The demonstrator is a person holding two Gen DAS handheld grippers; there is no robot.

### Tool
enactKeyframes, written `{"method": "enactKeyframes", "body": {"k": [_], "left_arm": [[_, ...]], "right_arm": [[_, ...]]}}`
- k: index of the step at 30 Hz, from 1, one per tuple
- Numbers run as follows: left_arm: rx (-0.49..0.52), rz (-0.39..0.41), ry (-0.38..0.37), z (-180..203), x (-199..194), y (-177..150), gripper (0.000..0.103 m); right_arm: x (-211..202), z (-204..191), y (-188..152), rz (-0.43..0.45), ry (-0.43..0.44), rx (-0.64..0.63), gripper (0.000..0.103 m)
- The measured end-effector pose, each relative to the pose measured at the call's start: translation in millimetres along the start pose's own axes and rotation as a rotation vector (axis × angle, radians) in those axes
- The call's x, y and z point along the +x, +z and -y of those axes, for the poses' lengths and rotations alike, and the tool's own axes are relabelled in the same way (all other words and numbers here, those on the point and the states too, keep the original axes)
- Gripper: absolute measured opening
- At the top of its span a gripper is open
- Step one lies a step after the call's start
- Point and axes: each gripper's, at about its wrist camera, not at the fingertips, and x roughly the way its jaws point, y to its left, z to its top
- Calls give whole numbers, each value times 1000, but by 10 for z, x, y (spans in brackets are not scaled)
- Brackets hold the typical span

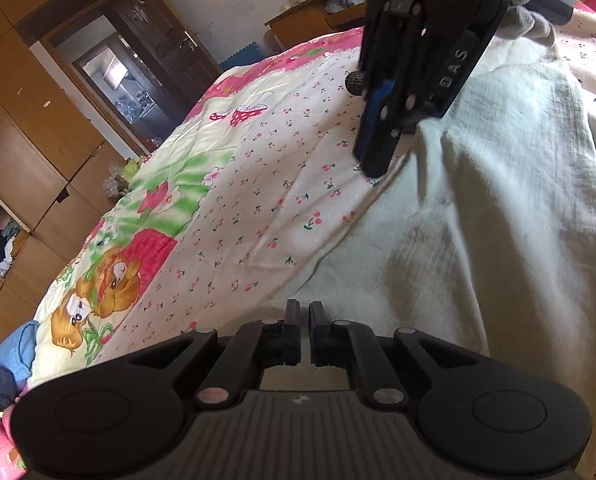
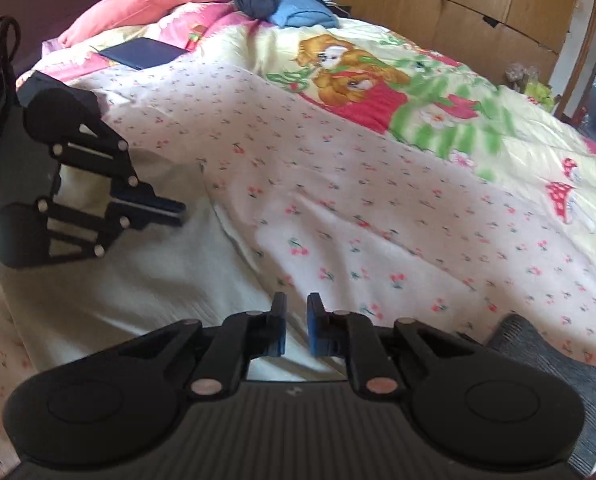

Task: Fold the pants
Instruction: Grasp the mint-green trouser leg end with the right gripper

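Pants [image 1: 477, 208], white and crinkly woven cotton, lie spread on the bed [image 1: 258, 184] over a cherry-print quilt. Left gripper [image 1: 303, 320] hovers low above the near cloth, fingers nearly closed with a narrow gap; nothing visibly pinched in its own view. Right wrist view shows it sideways with fingers together over the fabric, so whether it grips cloth I cannot tell. Right gripper [image 2: 296, 314] sits over the pants edge [image 2: 234, 240], fingers slightly parted; in the left view its fingers appear to lift a ridge of cloth. Risk: thin floppy fabric may slip from a shallow pinch, or the soft quilt gets caught too, dragging the fold crooked. Far right: wooden wardrobe [image 2: 477, 4], flat brown panels.
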Motion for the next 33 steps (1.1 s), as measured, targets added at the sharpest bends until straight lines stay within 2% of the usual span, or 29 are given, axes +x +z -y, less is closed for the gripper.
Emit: {"method": "enactKeyframes", "body": {"k": [5, 6, 9, 12, 15, 18, 22, 27, 31, 33], "left_arm": [[9, 23, -5, 1, -36, -73, 23], [1, 31, -7, -18, -49, -86, 24], [-9, 45, -8, -46, -81, -135, 25], [-18, 50, -2, -67, -83, -187, 29], [-36, 51, -1, -106, -63, -226, 30], [-40, 56, 6, -103, -44, -256, 30], [-41, 58, 13, -93, -16, -251, 30], [-28, 83, 50, -88, -38, -233, 31], [-37, 31, 45, -112, 90, -261, 37], [-11, 13, 66, -72, 123, -335, 38]], "right_arm": [[489, -224, 202, -41, 61, -44, 14], [540, -252, 226, -50, 63, -60, 14], [649, -286, 260, -91, 56, -85, 25], [671, -273, 265, -120, 68, -88, 25], [606, -284, 262, -134, 58, -94, 20], [561, -322, 223, -146, 14, -113, 2], [505, -285, 242, -115, -1, -71, 0], [442, -194, 330, -41, -78, -38, 0], [604, -140, 319, -95, -57, 7, 2], [580, -169, 286, -80, -85, -5, 6]]}}
